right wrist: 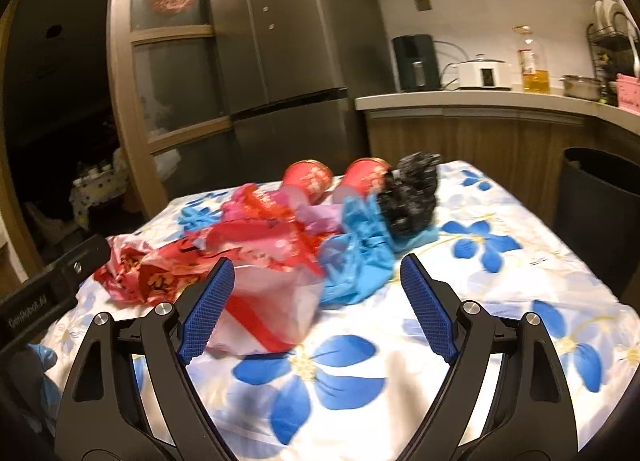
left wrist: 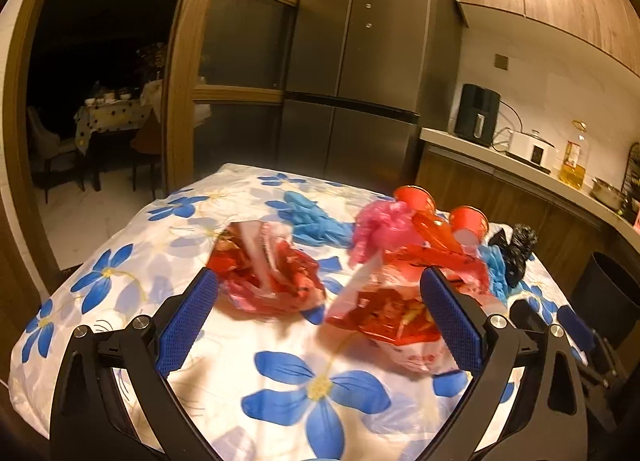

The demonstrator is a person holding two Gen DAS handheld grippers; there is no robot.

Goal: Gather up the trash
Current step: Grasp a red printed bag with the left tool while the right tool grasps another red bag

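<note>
**Crinkled litter heaped on a flowered cloth, both tools wide and empty**

The surface wears a glossy white cloth printed with large blue flowers point(left wrist: 320, 385). Across its far half lies the trash: two crumpled red-and-white plastic snack wrappers point(left wrist: 268, 277), shiny and creased; a wadded pink plastic bag point(left wrist: 376, 229); two red paper cups tipped on their sides point(right wrist: 308, 177); soft, rumpled blue plastic gloves point(right wrist: 356, 261); and a scrunched black plastic bag point(right wrist: 412, 193) resting against the blue heap near the far right edge.

The left gripper point(left wrist: 320, 293) hovers over the near half, its jaws spread wide with nothing between them; the dimpled blue pads point(left wrist: 192, 321) frame the two wrappers. The right gripper point(right wrist: 316, 289) is likewise spread wide and holds nothing, a wrapper lying just beyond its left pad, the gloves between.

The near cloth is bare fabric. Just off the right edge stands a dark round bin point(right wrist: 596, 185); behind it runs a pale kitchen counter point(right wrist: 472, 101).
</note>
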